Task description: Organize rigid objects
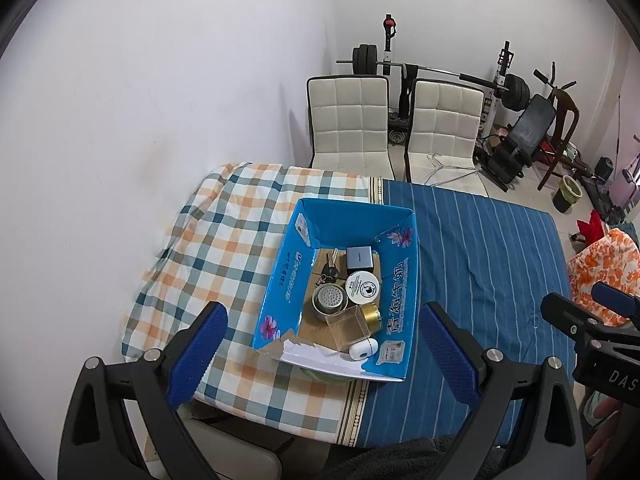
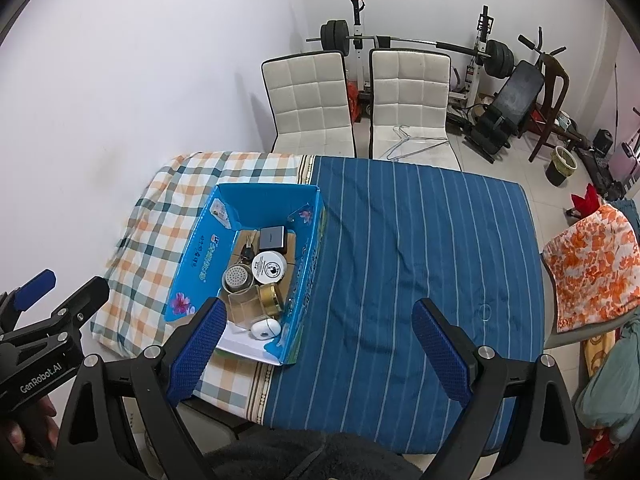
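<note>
The blue box (image 1: 396,280) holds every item; only the right view shows bare striped cloth (image 2: 400,248) between the spread right tool (image 2: 320,344)

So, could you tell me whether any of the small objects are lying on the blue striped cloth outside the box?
No, the blue striped cloth is bare, and the small objects all sit inside the blue cardboard box.

The box (image 2: 188,268) sits near the bed's (image 2: 400,260) left edge, holding a tin (image 2: 269,267), strainer (image 2: 237,278) and charger (image 2: 273,238); right gripper (image 2: 320,344) hangs open above.
</note>
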A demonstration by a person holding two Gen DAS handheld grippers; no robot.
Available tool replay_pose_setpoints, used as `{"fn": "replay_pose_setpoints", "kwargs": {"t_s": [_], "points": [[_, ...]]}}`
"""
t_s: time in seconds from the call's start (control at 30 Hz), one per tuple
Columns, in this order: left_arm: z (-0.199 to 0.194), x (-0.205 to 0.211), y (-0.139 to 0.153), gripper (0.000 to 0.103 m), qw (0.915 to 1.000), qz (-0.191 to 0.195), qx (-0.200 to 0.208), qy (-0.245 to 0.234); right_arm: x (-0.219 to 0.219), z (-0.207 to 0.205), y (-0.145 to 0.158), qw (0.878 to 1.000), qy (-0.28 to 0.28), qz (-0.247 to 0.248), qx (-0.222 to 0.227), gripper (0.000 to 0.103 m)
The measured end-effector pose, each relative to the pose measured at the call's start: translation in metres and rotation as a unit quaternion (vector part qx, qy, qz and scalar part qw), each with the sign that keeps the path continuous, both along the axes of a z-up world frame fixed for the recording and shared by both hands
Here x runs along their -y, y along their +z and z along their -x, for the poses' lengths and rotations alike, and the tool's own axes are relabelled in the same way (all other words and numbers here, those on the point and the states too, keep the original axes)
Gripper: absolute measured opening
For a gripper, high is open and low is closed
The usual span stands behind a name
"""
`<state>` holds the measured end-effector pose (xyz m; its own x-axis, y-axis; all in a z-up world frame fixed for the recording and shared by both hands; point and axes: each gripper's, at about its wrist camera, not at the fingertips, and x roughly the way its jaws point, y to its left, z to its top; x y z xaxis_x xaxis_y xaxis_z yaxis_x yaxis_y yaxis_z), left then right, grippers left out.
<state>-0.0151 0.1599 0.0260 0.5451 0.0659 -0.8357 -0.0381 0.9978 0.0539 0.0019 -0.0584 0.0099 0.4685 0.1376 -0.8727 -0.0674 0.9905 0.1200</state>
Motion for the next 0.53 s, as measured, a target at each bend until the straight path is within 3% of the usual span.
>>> {"fn": "replay_pose_setpoints", "kwargs": {"t_s": [0.53], "points": [[-0.0018,-0.0005,0.0016,0.098,1.0,-0.002,0.003,-0.001,0.0027,-0.0009,0.0,1.0,0.001,-0.005,-0.004,0.096]]}}
